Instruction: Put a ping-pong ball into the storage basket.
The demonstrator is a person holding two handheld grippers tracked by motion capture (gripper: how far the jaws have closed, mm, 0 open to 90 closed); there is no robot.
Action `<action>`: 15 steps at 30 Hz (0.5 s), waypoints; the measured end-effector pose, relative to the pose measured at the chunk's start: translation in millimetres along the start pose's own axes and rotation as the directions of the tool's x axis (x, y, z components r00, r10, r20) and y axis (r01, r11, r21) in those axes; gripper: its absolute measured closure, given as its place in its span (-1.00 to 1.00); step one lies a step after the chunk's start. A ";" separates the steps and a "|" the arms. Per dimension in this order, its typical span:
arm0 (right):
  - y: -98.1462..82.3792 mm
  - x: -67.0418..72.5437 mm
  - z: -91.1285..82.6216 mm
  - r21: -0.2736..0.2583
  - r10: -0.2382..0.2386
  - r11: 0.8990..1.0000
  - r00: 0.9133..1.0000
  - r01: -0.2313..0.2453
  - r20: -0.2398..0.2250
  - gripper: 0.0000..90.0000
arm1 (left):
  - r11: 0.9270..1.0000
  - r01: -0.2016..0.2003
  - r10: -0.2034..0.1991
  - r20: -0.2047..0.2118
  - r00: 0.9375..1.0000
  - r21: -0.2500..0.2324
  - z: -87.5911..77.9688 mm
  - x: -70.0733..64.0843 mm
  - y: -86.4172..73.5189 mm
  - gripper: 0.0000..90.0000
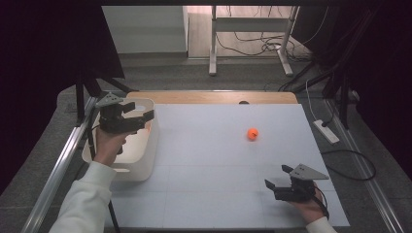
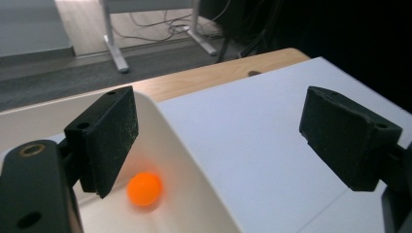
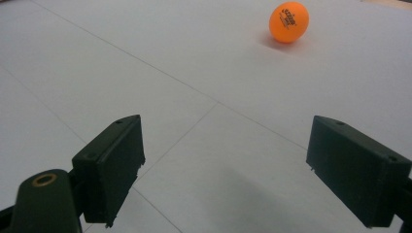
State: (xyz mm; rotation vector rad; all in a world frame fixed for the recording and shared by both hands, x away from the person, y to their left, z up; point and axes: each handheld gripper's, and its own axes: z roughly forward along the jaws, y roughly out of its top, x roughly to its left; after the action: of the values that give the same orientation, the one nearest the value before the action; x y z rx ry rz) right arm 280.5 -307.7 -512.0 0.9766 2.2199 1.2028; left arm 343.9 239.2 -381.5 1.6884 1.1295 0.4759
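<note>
An orange ball [image 1: 252, 133] lies on the white table mat [image 1: 218, 160], right of centre; in the right gripper view this ball [image 3: 289, 15] is far ahead with print on it. Another orange ball [image 2: 144, 189] rests inside the white bin [image 1: 145, 160] at the table's left. My left gripper [image 1: 138, 110] hovers open over the bin with nothing between its jaws. In its own view the left gripper [image 2: 218, 141] straddles the bin's rim [image 2: 194, 160]. My right gripper [image 1: 277, 177] rests low near the front right, open and empty, also shown as the right gripper [image 3: 226, 170].
A wooden strip [image 1: 214, 97] edges the table's far side. Metal rails [image 1: 58, 170] run along both sides. A desk frame [image 1: 250, 39] and cables lie on the floor beyond, and a power strip [image 1: 326, 131] sits off the right edge.
</note>
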 end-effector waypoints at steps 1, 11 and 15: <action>0.0 -0.3 0.7 0.001 0.002 1.000 1.000 -0.002 -0.001 -0.71 | 1.000 -0.005 0.005 0.009 1.000 -0.004 -0.6 -2.0 -0.3 -0.67; 0.0 -2.1 3.4 0.010 0.008 1.000 1.000 -0.008 0.002 -0.71 | 0.998 -0.035 0.039 0.079 0.996 -0.045 -6.3 -22.1 0.3 -0.67; -1.3 -2.4 3.0 0.009 0.003 1.000 1.000 -0.003 -0.003 -0.71 | 0.998 -0.030 0.035 0.103 0.994 -0.056 -4.3 -28.1 1.2 -0.67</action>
State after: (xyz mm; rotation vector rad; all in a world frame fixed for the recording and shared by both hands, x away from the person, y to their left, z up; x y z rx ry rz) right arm 283.5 -308.4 -514.5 0.9824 2.2291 1.1978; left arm 327.7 217.4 -373.2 1.6668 1.0064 0.4301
